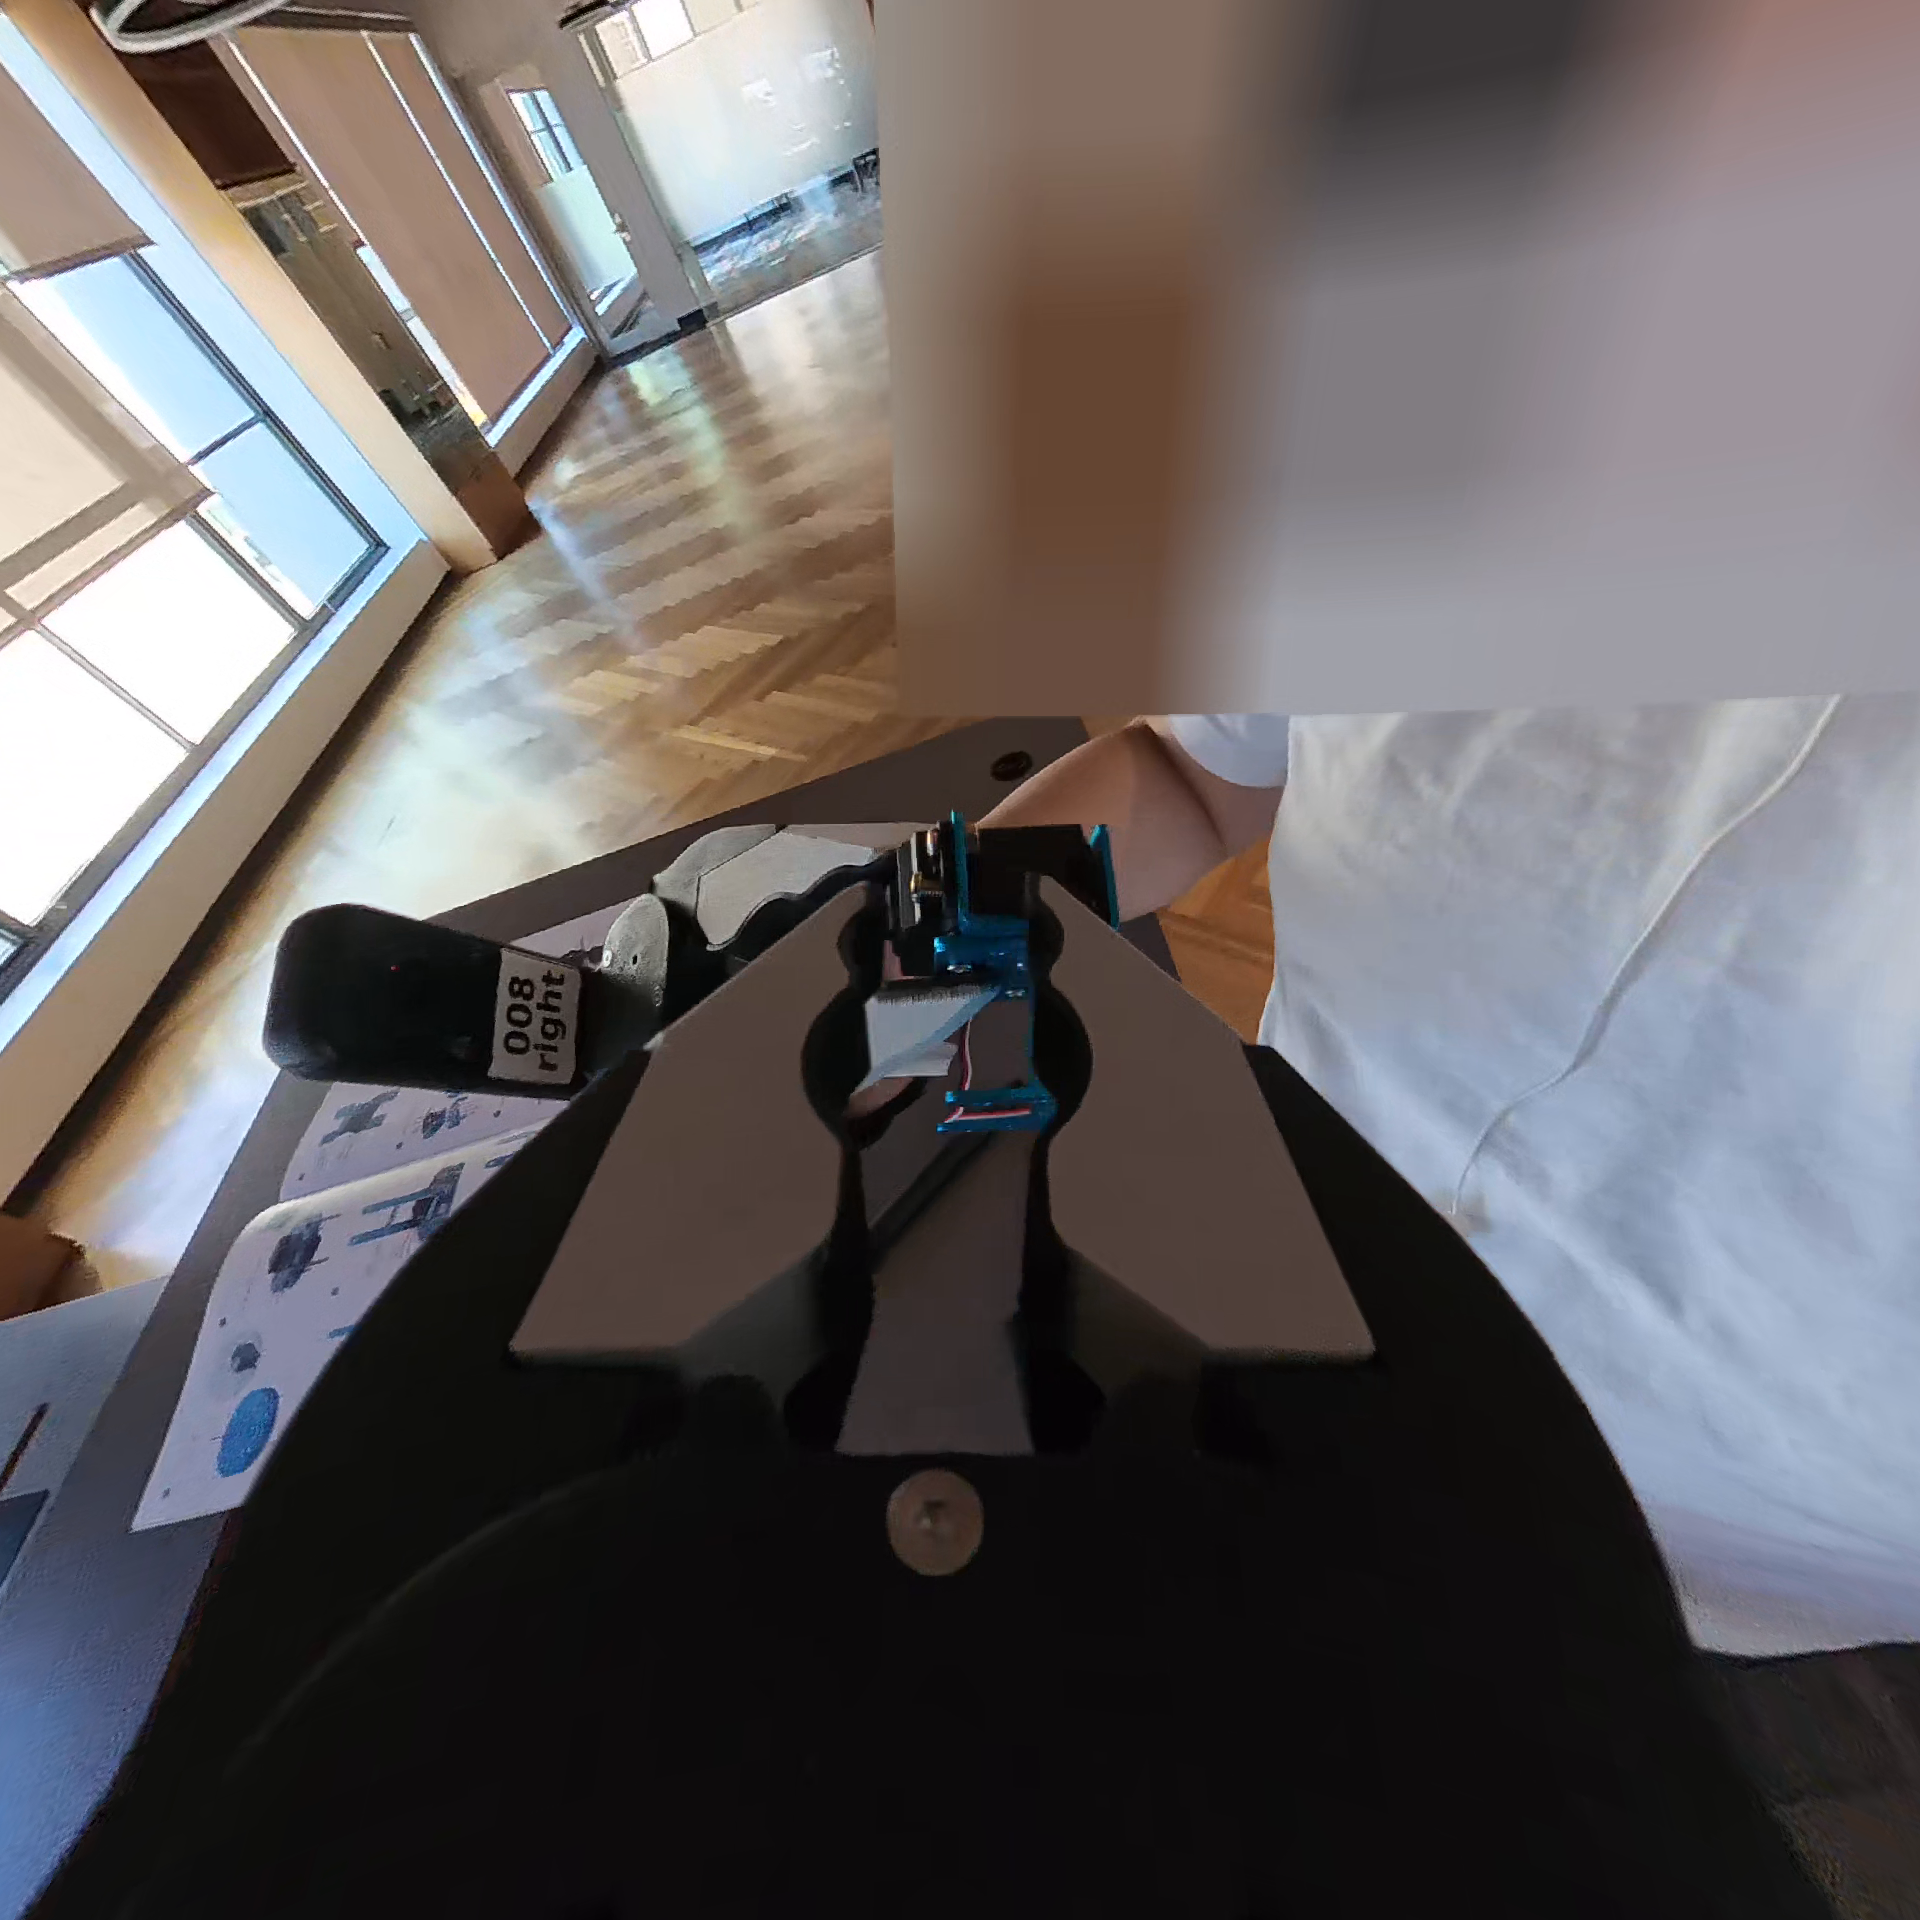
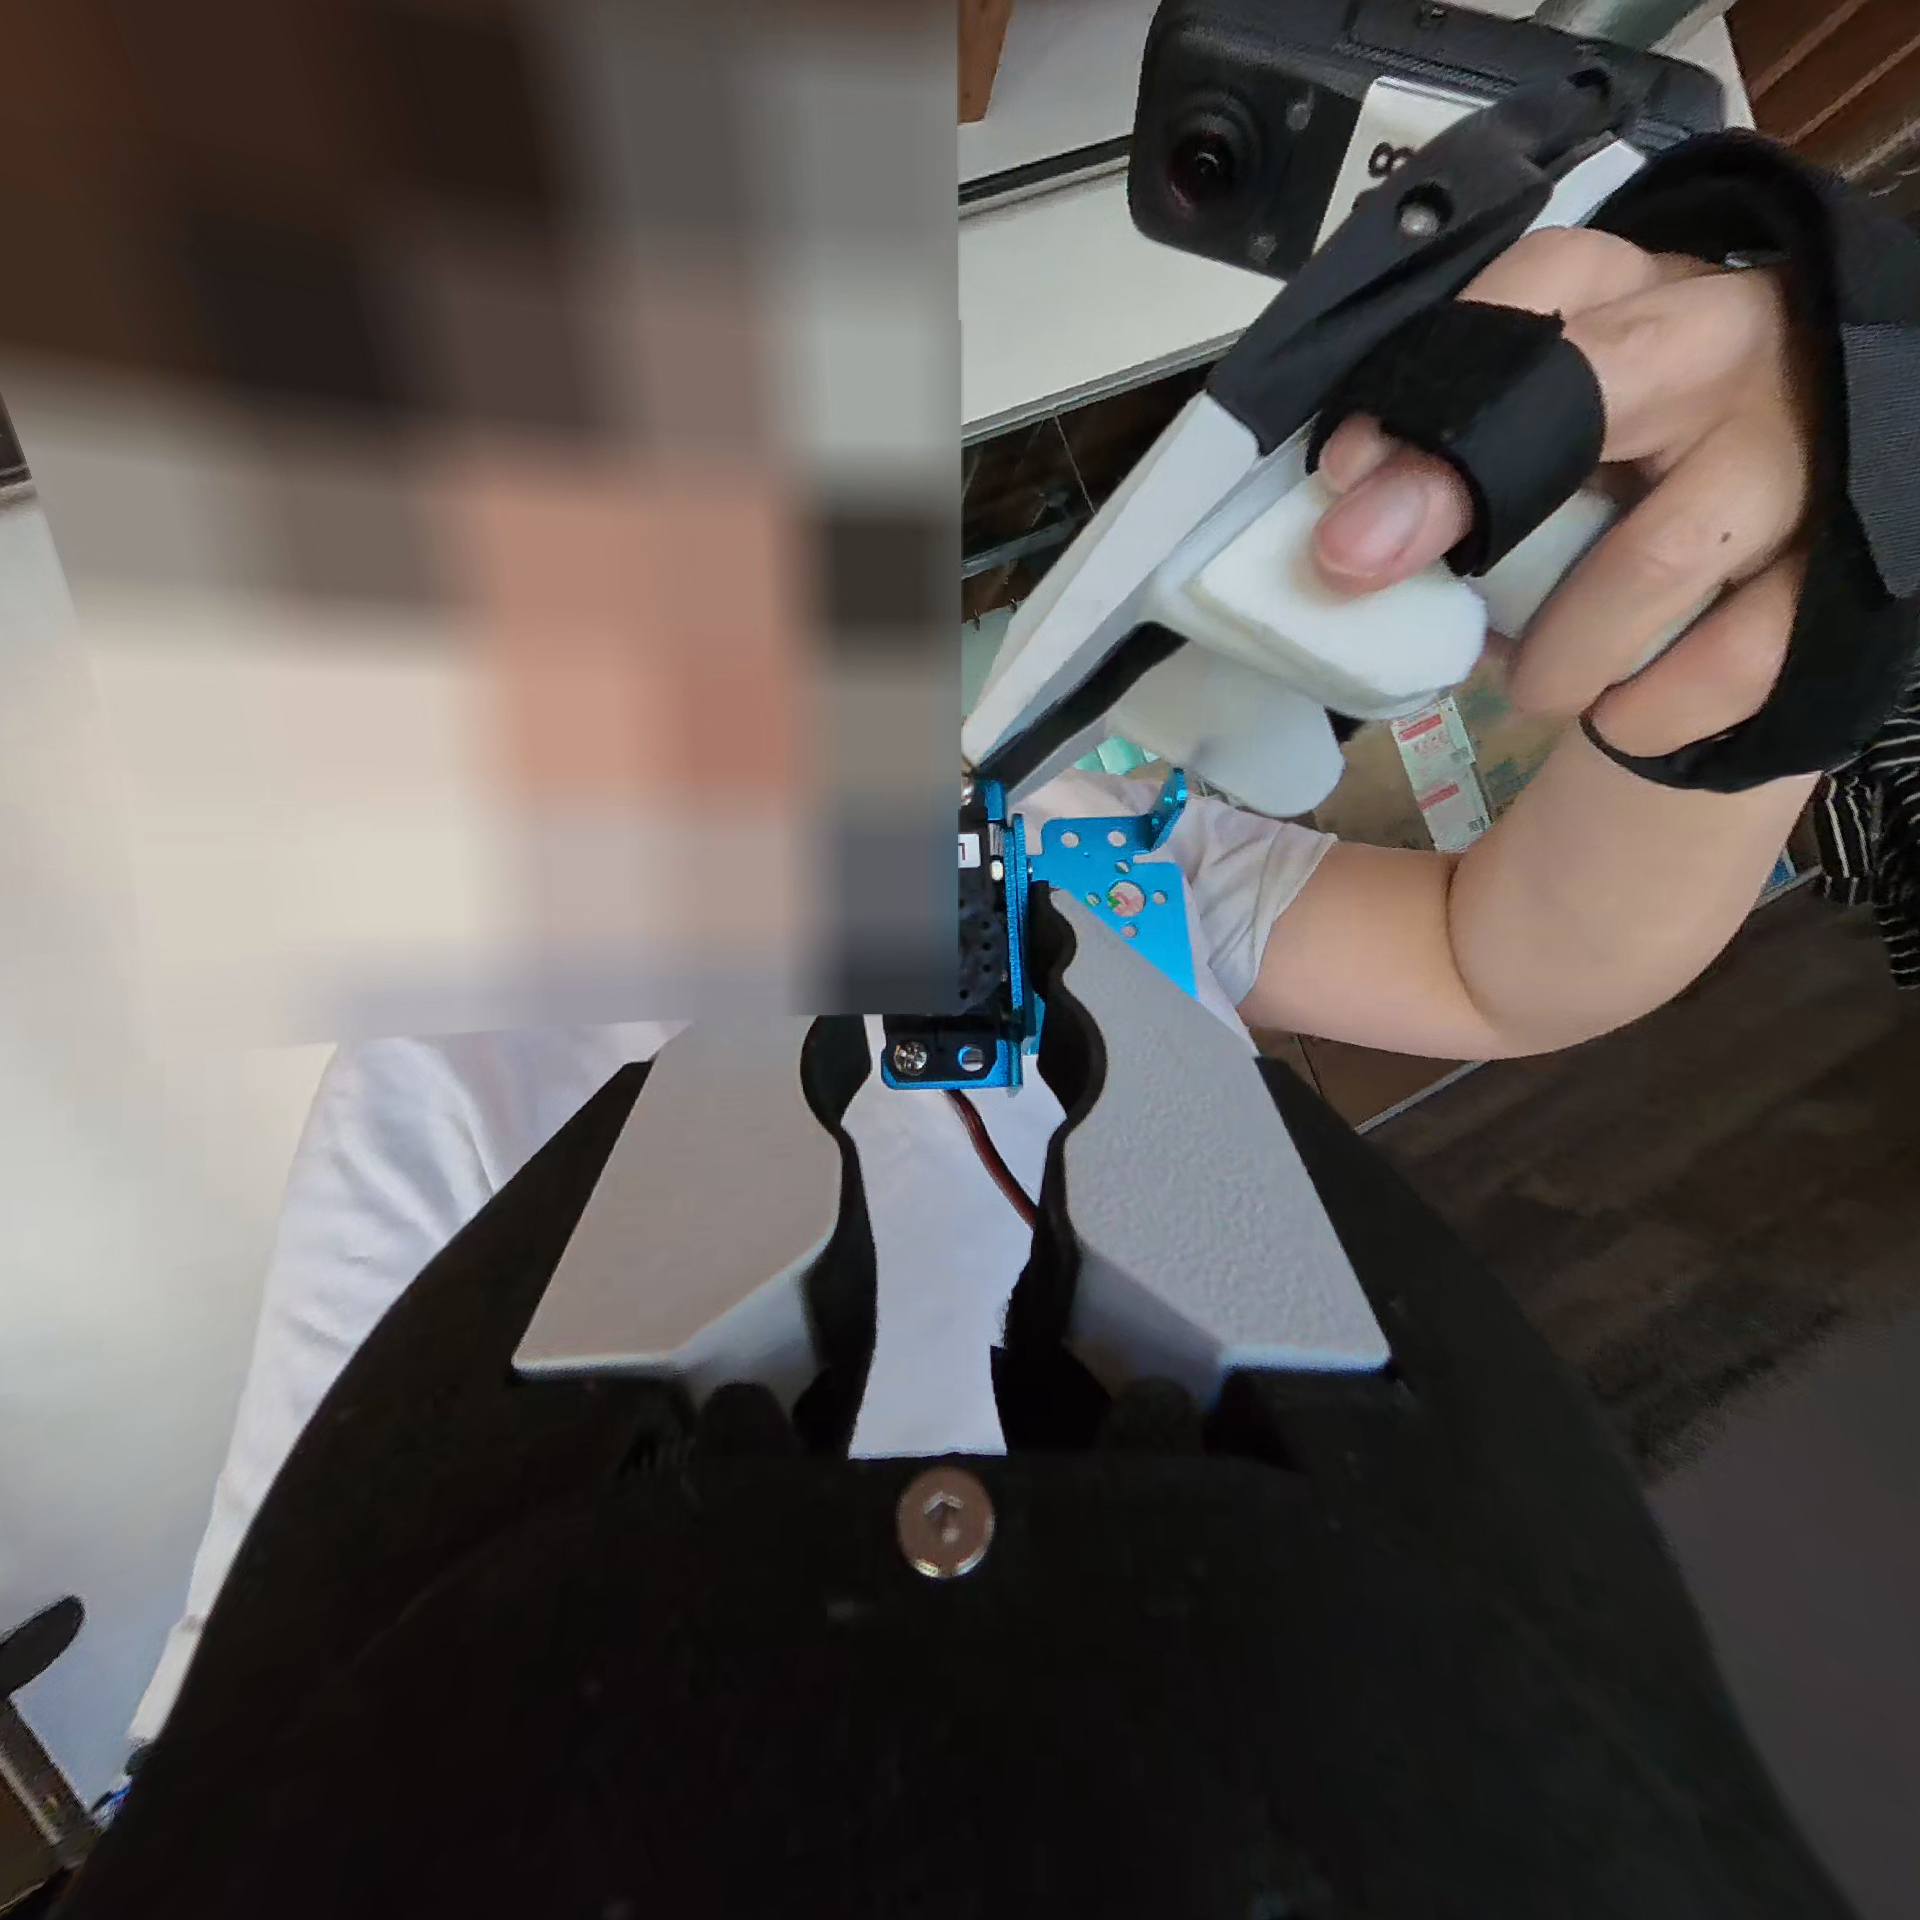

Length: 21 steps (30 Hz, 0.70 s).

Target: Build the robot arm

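Blue metal bracket w/ black servo (image 1: 971, 940) (image 2: 982, 977) held up above dark table (image 1: 582, 904), clenched at both grippers' fingertips: left gripper (image 1: 961, 914), right gripper (image 2: 997, 935). Printed sheet (image 1: 343, 1226) lies on table, left.

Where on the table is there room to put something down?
Not much table shows. There is a bare dark strip along its far edge, behind the right gripper. The near left part is covered by printed sheets. The middle is crowded: both grippers meet there around the blue bracket part, the left gripper closed on it.
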Tool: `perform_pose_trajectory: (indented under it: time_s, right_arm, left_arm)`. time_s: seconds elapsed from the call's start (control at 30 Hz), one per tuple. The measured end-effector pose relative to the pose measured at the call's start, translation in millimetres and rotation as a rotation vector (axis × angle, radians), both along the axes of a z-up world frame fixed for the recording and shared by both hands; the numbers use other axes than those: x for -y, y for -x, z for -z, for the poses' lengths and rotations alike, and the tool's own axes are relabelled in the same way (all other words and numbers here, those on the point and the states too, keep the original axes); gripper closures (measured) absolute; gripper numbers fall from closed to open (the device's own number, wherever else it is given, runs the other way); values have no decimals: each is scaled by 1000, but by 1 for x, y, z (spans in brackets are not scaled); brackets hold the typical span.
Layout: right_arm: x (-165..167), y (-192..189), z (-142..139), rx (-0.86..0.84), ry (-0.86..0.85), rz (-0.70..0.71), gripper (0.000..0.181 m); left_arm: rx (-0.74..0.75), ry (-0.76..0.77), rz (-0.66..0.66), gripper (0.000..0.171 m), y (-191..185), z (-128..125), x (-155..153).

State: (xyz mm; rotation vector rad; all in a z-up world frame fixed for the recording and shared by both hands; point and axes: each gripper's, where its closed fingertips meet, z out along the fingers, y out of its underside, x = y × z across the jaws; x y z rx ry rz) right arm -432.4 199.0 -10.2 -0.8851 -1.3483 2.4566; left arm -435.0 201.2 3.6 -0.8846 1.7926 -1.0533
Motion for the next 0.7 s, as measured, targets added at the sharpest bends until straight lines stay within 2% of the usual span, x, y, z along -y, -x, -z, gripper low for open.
perform_pose_trajectory:
  time_s: [0.17, 0.37, 0.47, 0.7]
  right_arm:
    - [-2, 0, -2, -17, -2, -39, 154]
    - [-10, 2, -1, -18, -12, -66, 154]
    - [-19, 1, -2, -23, -12, -42, 155]
    - [-44, -7, -12, -76, -60, 104, 155]
  left_arm:
    - [-32, -39, 29, 145, -2, -2, -2]
    - [-110, -74, 43, 160, -5, 2, -8]
    - [-149, -34, -3, 161, -6, 2, -18]
    - [-100, 49, -173, 162, -15, -9, -45]
